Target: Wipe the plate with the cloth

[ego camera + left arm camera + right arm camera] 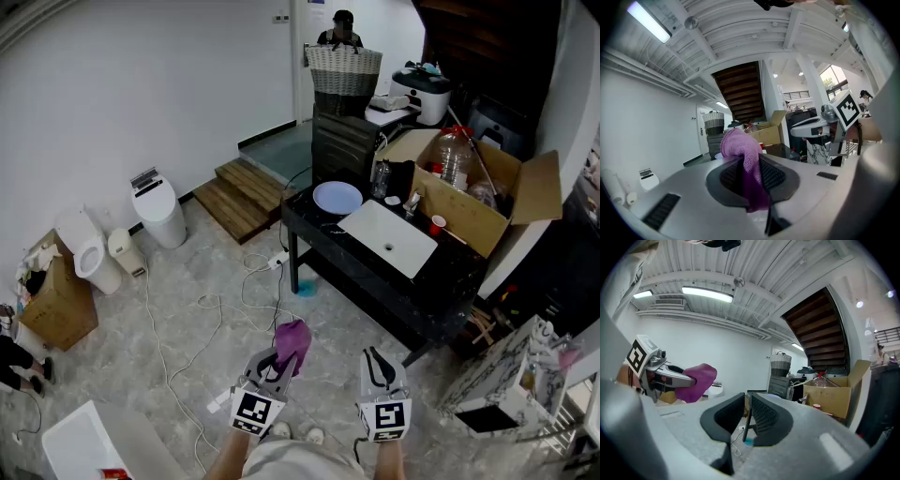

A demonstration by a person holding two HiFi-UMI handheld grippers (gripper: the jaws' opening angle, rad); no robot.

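Head view: set high, tilted steeply down; left gripper (281,359) and right gripper (377,361) close at the bottom edge; far ahead of both, black rectangular table (361,272) bearing a round pale-blue plate (337,198); left gripper view: mounted just behind its own jaws, facing level along them, very near the purple terry cloth (740,150) pinched there; right gripper view: likewise behind jaws drawn together; shared by all three, open brown cardboard box (469,211) and woven wicker basket (344,73) ahead; each gripper view catching the other gripper alongside.
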